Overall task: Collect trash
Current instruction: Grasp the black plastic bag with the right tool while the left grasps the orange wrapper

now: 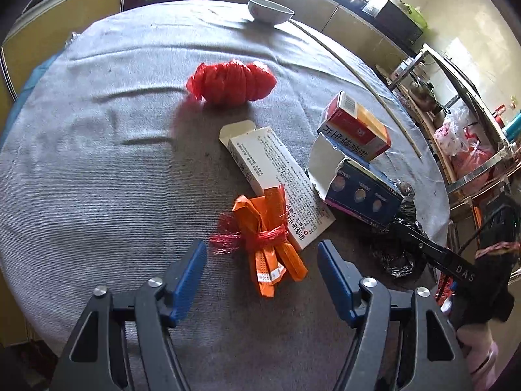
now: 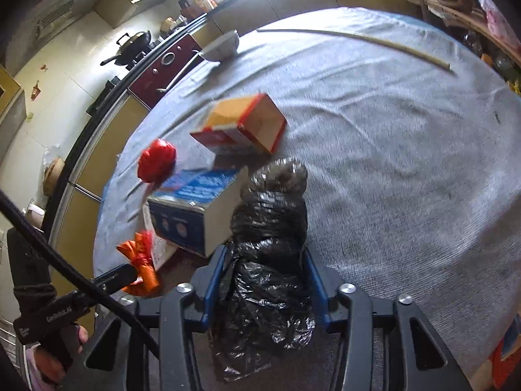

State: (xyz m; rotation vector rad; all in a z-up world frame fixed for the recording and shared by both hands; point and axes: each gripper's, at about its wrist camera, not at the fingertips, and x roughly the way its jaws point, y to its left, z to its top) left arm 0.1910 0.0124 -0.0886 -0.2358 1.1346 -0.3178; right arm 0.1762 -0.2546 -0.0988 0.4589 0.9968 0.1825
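My left gripper [image 1: 262,254] is open, its blue pads on either side of an orange wrapper bundle [image 1: 270,241] tied with red string, just short of it. Beyond lie a long white box [image 1: 276,176], a blue box [image 1: 361,192], a red-and-yellow box [image 1: 356,127] and a red plastic bag ball [image 1: 232,79]. My right gripper [image 2: 265,260] is shut on a crumpled black plastic bag [image 2: 270,244] beside the blue box [image 2: 192,208]. The red-and-yellow box [image 2: 244,123], the red ball [image 2: 156,159] and the orange bundle [image 2: 141,264] also show there.
A round table with a grey cloth [image 1: 81,163] holds everything. A white bowl [image 1: 268,9] stands at its far edge and a thin stick [image 2: 358,40] lies along the rim. Kitchen cabinets and a shelf rack [image 1: 456,97] surround the table.
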